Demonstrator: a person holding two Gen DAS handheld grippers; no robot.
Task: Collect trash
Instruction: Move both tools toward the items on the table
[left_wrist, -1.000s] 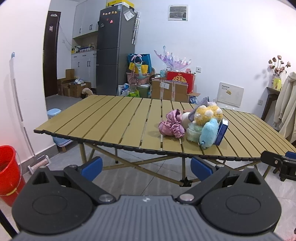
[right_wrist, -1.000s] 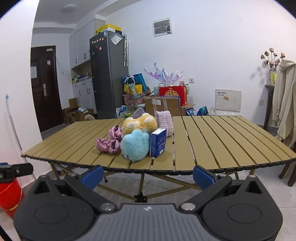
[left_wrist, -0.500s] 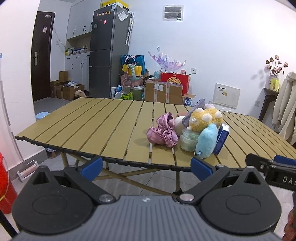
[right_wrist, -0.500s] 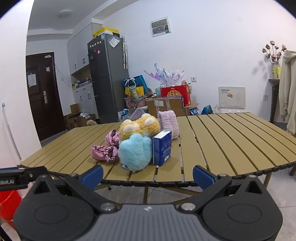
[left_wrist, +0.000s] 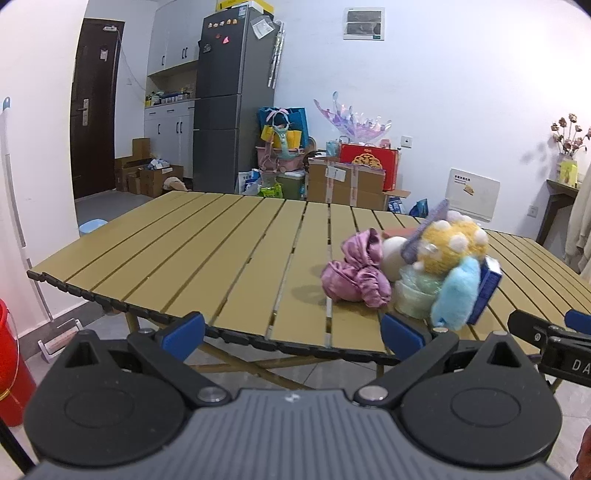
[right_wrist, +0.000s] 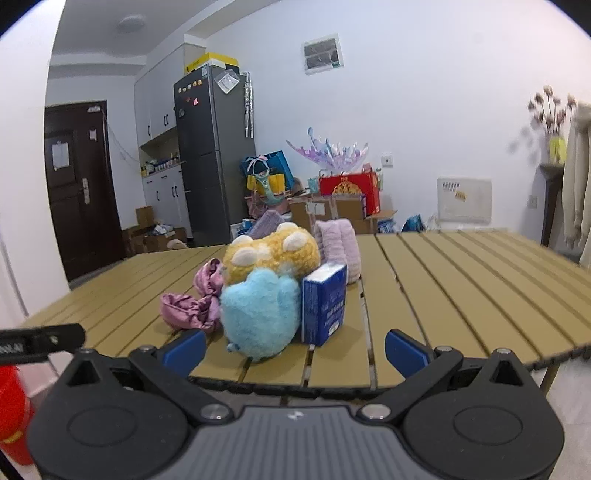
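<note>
Left wrist view: red bucket (left_wrist: 9, 363) at lower left edge, on the floor beside the white wall. Slatted bench (left_wrist: 207, 258) fills mid frame, near edge with black end caps running lower left to lower right; the whole left half of it is bare. Pile sits right of centre, near the front edge: pink satin cloth (left_wrist: 354, 278), pale ball (left_wrist: 393, 256), yellow plush (left_wrist: 452, 245), light-blue plush (left_wrist: 456, 295), blue box (left_wrist: 487, 290), all touching. Left tool (left_wrist: 291, 330) low in frame, level, short of the bench edge, blue fingertips (left_wrist: 183, 330) wide apart, holding nothing. Right tool's black finger pokes in at far right.

Right wrist view: pile left of centre, light-blue plush (right_wrist: 260, 314) frontmost, blue box (right_wrist: 325, 304) upright just beside it, pink fuzzy item (right_wrist: 338, 245) behind. Right half of bench (right_wrist: 461, 288) bare. Right tool (right_wrist: 295, 349) level, tips just over the near edge, spread wide, nothing between them.
</note>
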